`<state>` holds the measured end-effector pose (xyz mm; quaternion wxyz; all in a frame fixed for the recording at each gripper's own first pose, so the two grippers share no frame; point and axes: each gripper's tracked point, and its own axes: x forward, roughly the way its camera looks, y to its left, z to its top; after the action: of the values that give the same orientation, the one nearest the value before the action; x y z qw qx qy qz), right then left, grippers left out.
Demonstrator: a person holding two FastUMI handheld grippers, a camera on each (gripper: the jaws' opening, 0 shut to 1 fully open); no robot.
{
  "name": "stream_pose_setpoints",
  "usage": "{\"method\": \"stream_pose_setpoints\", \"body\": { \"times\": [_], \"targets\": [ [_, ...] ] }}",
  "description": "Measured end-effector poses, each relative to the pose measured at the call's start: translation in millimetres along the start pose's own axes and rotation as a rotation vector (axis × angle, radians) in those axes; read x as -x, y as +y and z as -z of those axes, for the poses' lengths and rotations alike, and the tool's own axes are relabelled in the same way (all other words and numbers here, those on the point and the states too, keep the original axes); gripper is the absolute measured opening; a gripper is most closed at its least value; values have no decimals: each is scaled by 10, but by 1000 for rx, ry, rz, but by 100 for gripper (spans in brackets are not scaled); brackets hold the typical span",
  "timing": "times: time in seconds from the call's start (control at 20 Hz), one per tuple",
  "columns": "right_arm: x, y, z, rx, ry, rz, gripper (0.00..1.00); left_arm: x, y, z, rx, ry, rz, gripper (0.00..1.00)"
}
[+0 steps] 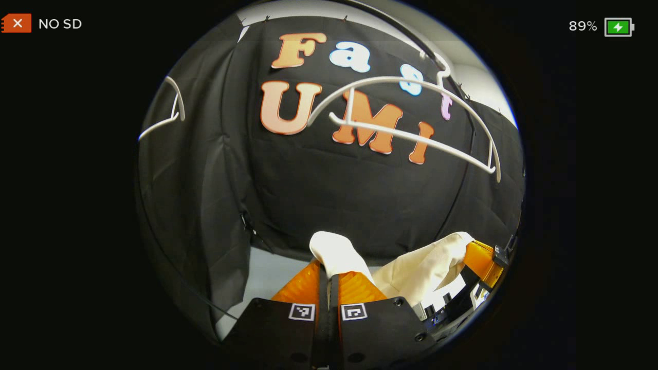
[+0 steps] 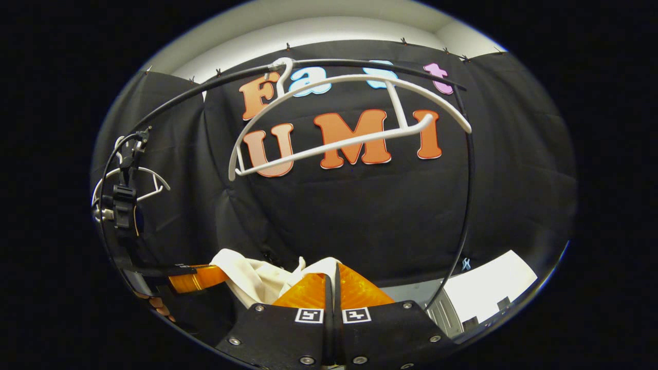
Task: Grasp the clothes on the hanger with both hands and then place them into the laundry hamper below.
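1. In the left gripper view we count two white hangers: one bare white hanger [image 1: 411, 118] at 1 o'clock, hooked on the black rail [image 1: 406, 36], and a second hanger [image 1: 164, 115] partly cut off at 9 o'clock.
2. One cream garment [image 1: 339, 254] in play. It is off the hangers and strung between the two grippers, low in the view at 6 o'clock.
3. The left gripper [image 1: 328, 280] has its two orange fingers pressed together with a fold of the garment bulging out right above the tips, so we read it as clamped on the cloth.
4. At 4 o'clock in that view we see the other gripper's orange finger, with the garment draped from it back toward the left gripper.
5. In the right gripper view we again count two hangers: the same bare white hanger [image 2: 349, 121] at 12 o'clock on the curved black rail [image 2: 360, 64], and the second hanger [image 2: 144, 177] at 9 o'clock.
6. The right gripper [image 2: 331, 280] has its fingers together too, with the cream garment [image 2: 257, 277] pinched at the tips and spilling toward 8 o'clock.
7. The left gripper's orange finger shows there at 8 o'clock, touching the garment's far end.
8. One grey slatted thing at 5 o'clock, low; we cannot tell what it is.
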<state>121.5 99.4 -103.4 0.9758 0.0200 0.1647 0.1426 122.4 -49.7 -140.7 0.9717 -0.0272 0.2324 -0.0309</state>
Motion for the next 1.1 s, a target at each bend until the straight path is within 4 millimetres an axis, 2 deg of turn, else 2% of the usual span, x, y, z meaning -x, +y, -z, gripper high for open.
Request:
{"method": "stream_pose_setpoints", "body": {
  "times": [0.05, 0.2, 0.35, 0.5, 0.6, 0.75, 0.9, 1.05, 1.1],
  "targets": [
    [-75, 44, 134, -1, 19, 11, 0, -32, 9, 89, -4, 21, -1, 3],
    [-173, -65, 393, -13, 68, 36, 0, -134, 37, 317, -8, 77, -5, 3],
    [-156, -88, 511, -13, 89, 53, 0, -184, 65, 468, -3, 108, 2, 3],
    [-213, -165, 575, -11, 103, 70, 0, -266, 56, 467, -14, 124, 12, 3],
    [-278, -198, 647, -2, 126, 80, 0, -300, 21, 541, -21, 141, 20, 3],
    [-263, -208, 765, 12, 153, 97, 1, -316, 20, 682, -28, 178, 21, 3],
    [-348, -252, 891, 30, 191, 116, 4, -352, 33, 727, -38, 210, 9, 3],
    [-345, -249, 1042, 33, 232, 121, 7, -347, 54, 769, -47, 220, 2, 7],
    [-333, -256, 1092, 34, 241, 123, 9, -338, 77, 750, -55, 217, -6, 11]
  ]
}}
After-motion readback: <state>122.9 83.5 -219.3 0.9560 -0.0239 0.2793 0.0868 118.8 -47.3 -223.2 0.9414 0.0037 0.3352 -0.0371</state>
